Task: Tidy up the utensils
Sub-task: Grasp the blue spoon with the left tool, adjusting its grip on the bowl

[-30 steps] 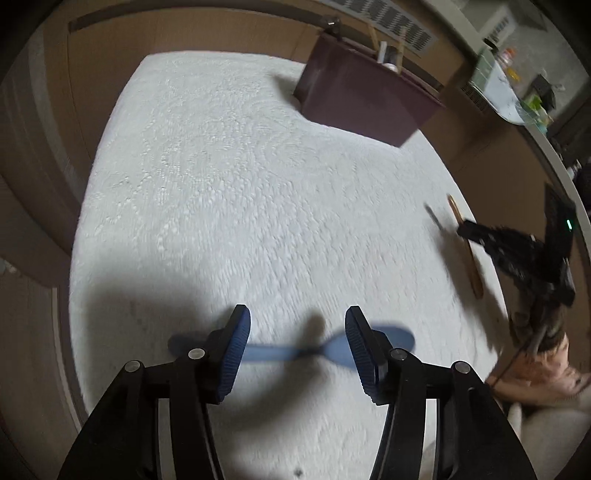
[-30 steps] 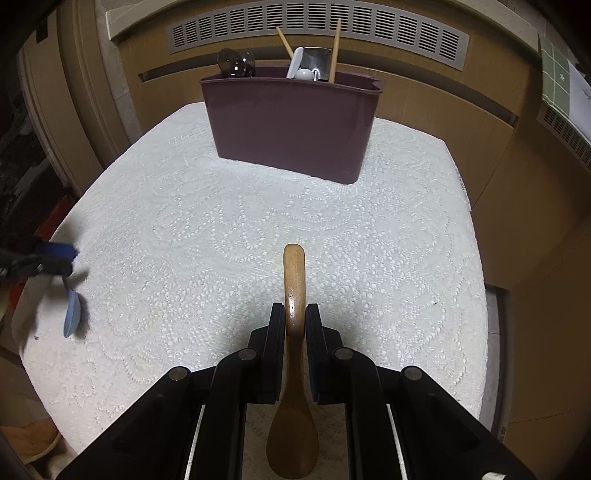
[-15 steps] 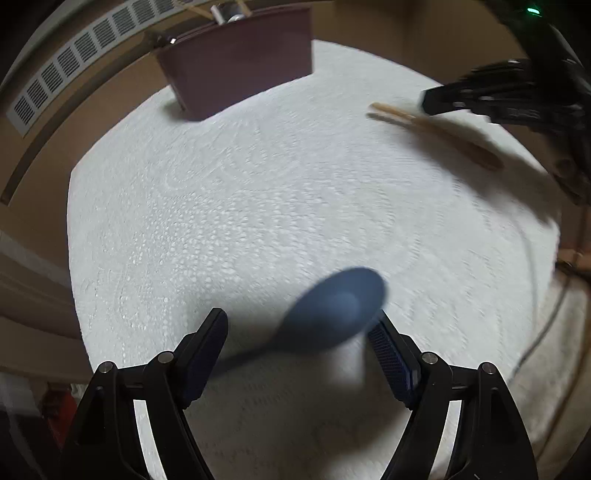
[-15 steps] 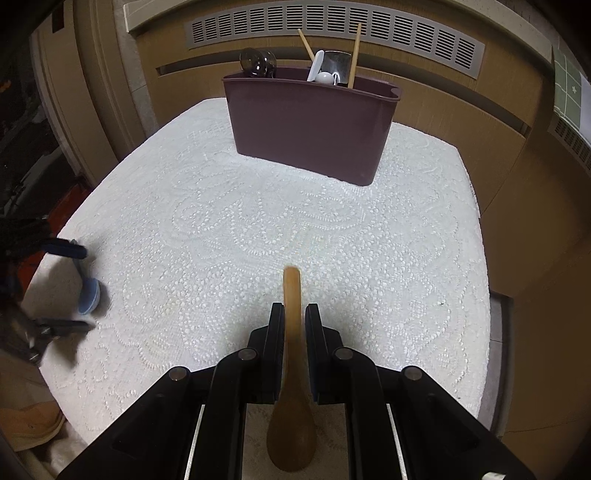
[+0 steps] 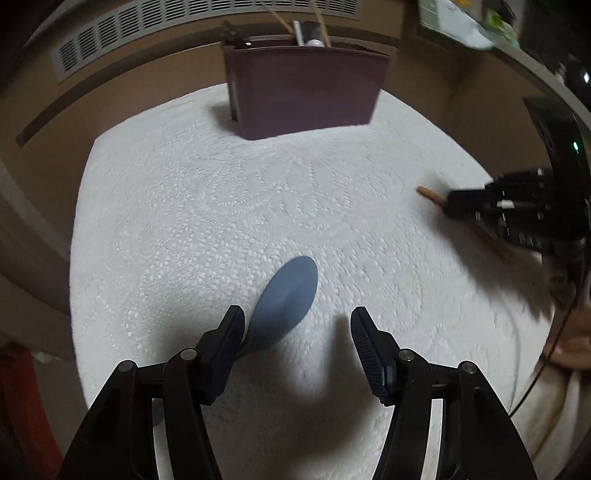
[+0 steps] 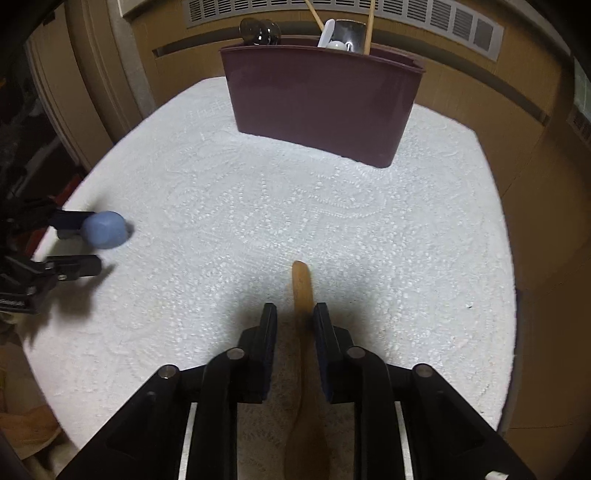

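Note:
A blue spoon [image 5: 284, 299] lies on the white lace tablecloth [image 5: 258, 192], its bowl pointing away, beside the left finger of my open left gripper [image 5: 297, 332]. The spoon also shows in the right wrist view [image 6: 105, 229] at the far left. My right gripper [image 6: 295, 323] has its fingers slightly apart around a wooden spoon [image 6: 303, 332], whose handle points toward the maroon utensil bin [image 6: 321, 99]. The bin [image 5: 303, 92] stands at the far edge and holds chopsticks, a white spoon and dark utensils.
A wooden wall panel with a vent grille [image 6: 332, 14] runs behind the table. The table edge drops off on the left and right. A red object [image 5: 22, 387] sits low on the left beyond the cloth.
My left gripper swung round to face the bin, and the blue spoon now lies lengthwise by its left finger. My right gripper's fingers opened slightly around the wooden spoon.

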Demonstrator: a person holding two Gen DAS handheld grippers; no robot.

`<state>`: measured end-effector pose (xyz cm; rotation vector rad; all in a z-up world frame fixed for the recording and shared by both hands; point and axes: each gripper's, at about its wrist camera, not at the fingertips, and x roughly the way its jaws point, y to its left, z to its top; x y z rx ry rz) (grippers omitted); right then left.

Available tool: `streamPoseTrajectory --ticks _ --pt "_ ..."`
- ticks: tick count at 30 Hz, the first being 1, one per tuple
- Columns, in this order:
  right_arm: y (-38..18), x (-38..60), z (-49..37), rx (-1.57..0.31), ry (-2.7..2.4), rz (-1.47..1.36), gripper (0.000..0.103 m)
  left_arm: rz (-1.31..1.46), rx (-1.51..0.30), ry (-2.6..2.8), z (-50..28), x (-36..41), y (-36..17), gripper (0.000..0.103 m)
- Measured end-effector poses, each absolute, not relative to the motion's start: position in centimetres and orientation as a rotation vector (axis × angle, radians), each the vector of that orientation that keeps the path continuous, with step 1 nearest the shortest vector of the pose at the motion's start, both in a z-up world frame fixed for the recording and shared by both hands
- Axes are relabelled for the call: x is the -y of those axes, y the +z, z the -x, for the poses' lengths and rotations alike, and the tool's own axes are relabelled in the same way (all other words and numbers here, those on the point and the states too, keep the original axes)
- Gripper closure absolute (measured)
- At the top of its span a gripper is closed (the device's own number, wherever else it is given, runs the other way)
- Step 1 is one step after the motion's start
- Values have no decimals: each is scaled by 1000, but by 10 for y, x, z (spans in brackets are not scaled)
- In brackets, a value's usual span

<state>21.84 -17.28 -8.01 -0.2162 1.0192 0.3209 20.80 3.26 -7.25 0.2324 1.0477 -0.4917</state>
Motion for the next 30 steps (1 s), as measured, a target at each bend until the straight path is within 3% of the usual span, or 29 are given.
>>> streamPoseTrajectory --ticks 19,30 --pt "-70 180 -208 -1012 368 172 94 -365 -1090 -444 -232 -23 -85 42" --pt "-74 182 -210 -1020 370 155 94 -123 -1178 -440 -207 -54 -88 35"
